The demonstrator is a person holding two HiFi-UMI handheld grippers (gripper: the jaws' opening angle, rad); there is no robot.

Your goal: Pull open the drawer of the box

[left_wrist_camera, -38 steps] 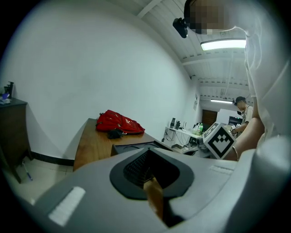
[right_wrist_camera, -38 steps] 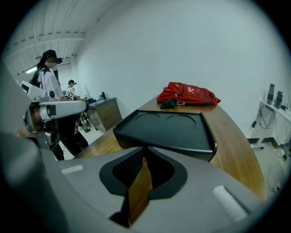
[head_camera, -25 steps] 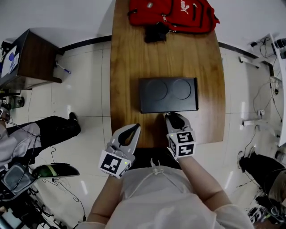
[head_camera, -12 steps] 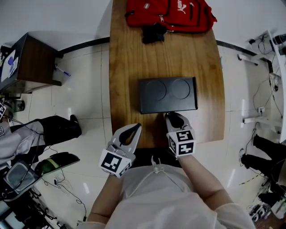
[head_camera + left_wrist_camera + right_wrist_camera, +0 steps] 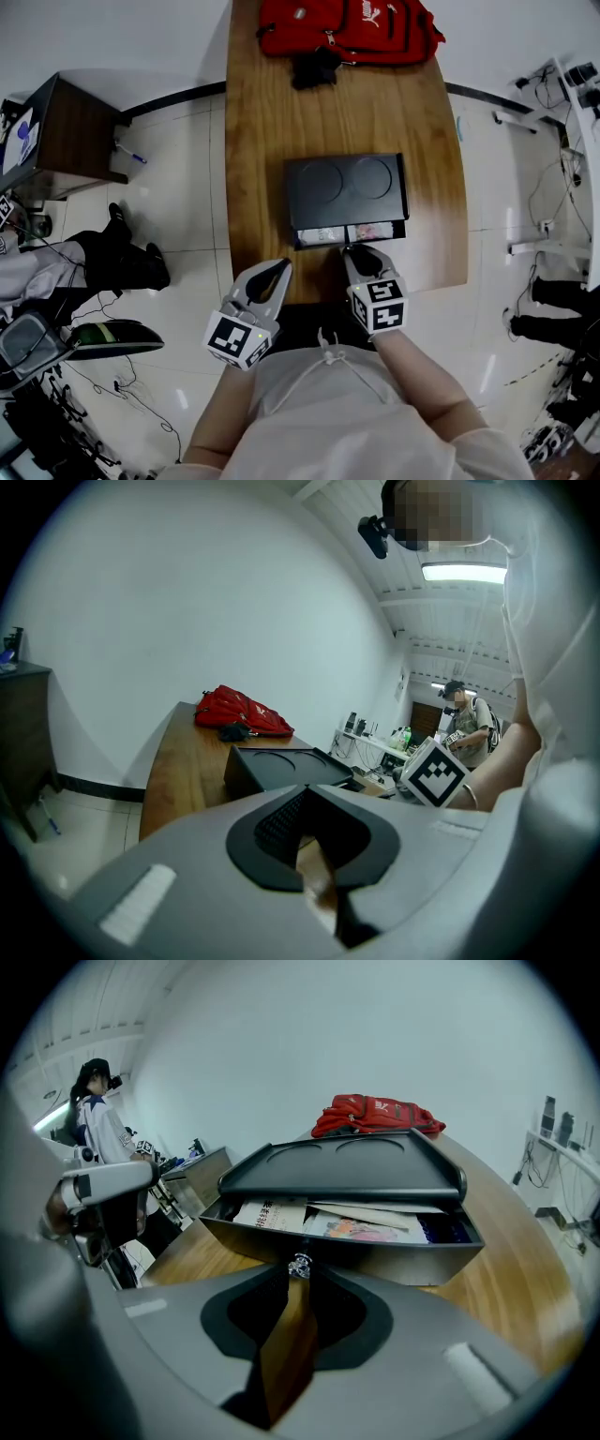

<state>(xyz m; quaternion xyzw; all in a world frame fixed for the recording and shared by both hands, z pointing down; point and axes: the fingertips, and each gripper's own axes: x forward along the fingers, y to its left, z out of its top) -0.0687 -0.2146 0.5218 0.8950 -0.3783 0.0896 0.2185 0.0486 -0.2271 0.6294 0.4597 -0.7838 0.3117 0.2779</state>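
"At the near edge of the wooden table [image 5: 262, 122], what do your two tools have hold of?"

"Your right gripper [image 5: 356, 251] pinches the small glassy knob [image 5: 300, 1265] at the middle of the drawer [image 5: 349, 233] front, one jaw on either side of it. Your left gripper [image 5: 280, 267] is pressed together on nothing. It is held over the table's near edge, just left of the right one and touching neither drawer nor box [image 5: 345, 190]."

"And where does the box sit?"

"Mid-table, flat and dark, with two round recesses in its lid. Its drawer stands partly out of the side that faces you. So the drawer front lies directly ahead of your right gripper's tips, joined to them only through the knob. Printed papers [image 5: 356, 1222] lie flat in the exposed part of the drawer, running back under the lid's edge."

"Anything else in the shot?"

"A red backpack [image 5: 347, 28] rests at the table's far end with a black item [image 5: 314, 67] against it, both well apart from the box. A person [image 5: 98, 1129] stands in the background to the left in your right gripper view."
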